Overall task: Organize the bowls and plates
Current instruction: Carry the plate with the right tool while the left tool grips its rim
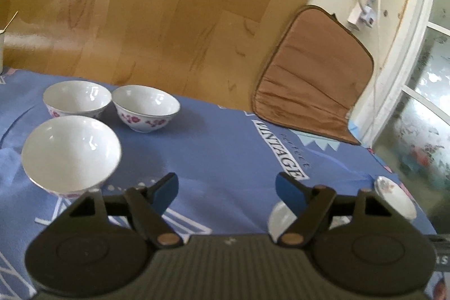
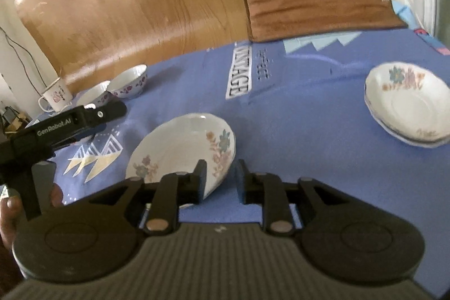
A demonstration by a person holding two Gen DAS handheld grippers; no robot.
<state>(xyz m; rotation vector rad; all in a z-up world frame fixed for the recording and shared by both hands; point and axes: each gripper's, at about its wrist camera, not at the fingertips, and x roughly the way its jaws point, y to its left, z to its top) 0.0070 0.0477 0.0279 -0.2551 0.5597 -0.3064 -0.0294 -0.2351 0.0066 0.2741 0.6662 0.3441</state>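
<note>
Three white bowls with pink flowers sit toward the left of the blue cloth (image 1: 225,148) that covers the counter. The nearest bowl (image 1: 71,155) stands just ahead and left of the left tool (image 1: 227,189); the two far bowls, one at the left (image 1: 76,97) and one at the right (image 1: 145,106), stand side by side behind it, almost touching each other. The left tool hangs above the cloth with its blue-padded jaws spread wide and only cloth showing in the gap.

From the right tool's (image 2: 220,177) side, a flowered plate (image 2: 180,151) lies just in front of the fingers, tilted with its far rim raised. Its near edge runs in behind the left finger (image 2: 200,176), while the right finger stands clear of it. The jaws are parted by a narrow gap and do not pinch the plate. Farther right, well apart, a small stack of plates (image 2: 407,106) with the same flower pattern rests on the cloth. At the far left, a white mug (image 2: 56,98) stands beside the bowls, and a hand (image 2: 8,218) grips the handle of the left tool there.

Behind the counter is a wooden headboard (image 1: 140,4) with a brown cushion (image 1: 315,78) leaning against it.
</note>
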